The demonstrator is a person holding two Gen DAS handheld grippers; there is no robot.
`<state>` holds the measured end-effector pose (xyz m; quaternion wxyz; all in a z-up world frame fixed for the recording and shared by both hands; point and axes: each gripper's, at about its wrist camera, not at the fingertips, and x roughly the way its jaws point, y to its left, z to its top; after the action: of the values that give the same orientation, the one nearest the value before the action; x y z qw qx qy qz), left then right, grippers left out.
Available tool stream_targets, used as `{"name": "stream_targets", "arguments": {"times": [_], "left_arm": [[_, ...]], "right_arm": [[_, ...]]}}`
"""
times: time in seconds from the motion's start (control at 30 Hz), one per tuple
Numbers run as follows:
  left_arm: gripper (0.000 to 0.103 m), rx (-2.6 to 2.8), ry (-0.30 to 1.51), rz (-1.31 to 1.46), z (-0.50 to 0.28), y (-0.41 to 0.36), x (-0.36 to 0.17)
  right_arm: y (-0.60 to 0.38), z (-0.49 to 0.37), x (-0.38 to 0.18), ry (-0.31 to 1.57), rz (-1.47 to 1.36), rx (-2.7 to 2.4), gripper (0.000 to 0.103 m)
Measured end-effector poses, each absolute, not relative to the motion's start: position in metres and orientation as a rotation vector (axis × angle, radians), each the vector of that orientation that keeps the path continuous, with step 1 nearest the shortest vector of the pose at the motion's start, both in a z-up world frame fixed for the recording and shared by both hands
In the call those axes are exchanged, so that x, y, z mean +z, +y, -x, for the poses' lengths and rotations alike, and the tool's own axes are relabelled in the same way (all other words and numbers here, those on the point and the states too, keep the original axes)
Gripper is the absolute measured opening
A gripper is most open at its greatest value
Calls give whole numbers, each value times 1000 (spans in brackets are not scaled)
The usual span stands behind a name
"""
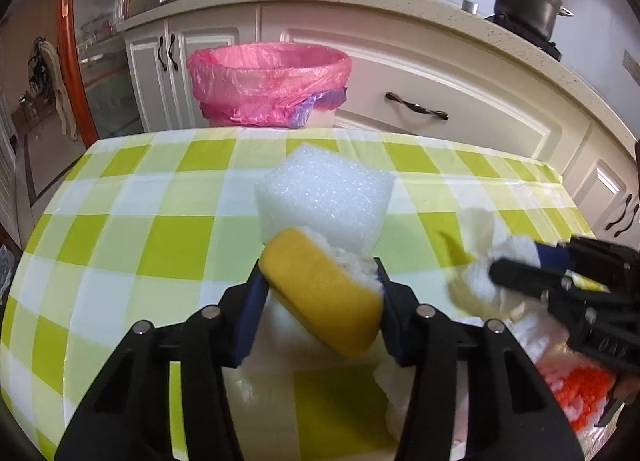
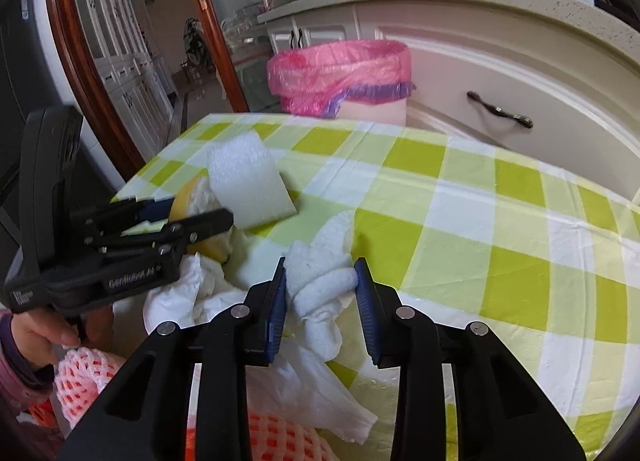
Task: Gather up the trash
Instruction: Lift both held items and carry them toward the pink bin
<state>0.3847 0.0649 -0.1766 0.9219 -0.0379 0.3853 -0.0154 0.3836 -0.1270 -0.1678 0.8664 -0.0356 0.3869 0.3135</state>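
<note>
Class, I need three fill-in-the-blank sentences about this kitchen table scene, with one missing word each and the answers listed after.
1. The left tongs hold a piece of peel whose outer skin is ____.
2. The right tongs are shut on a crumpled white ____.
3. The bin beyond the table is lined with a ____ bag.

Missing words: yellow; tissue; pink

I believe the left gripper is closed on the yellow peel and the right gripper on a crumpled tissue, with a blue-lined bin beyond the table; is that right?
Nearly. The bin is lined pink, not blue, as both wrist views show. The left gripper is closed on the yellow peel, and the right gripper on the crumpled tissue.
</note>
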Motion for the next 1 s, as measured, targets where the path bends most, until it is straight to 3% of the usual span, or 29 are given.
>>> {"name": "stream_targets", "arguments": {"times": [0.47, 1.0], "left_arm": [[49, -11, 564, 30, -282, 68, -98], [49, -35, 368, 94, -180, 56, -38]], "right_arm": [[-127, -302, -94, 607, 8, 657, 32], [-138, -222, -49, 442, -55, 612, 32]]}}
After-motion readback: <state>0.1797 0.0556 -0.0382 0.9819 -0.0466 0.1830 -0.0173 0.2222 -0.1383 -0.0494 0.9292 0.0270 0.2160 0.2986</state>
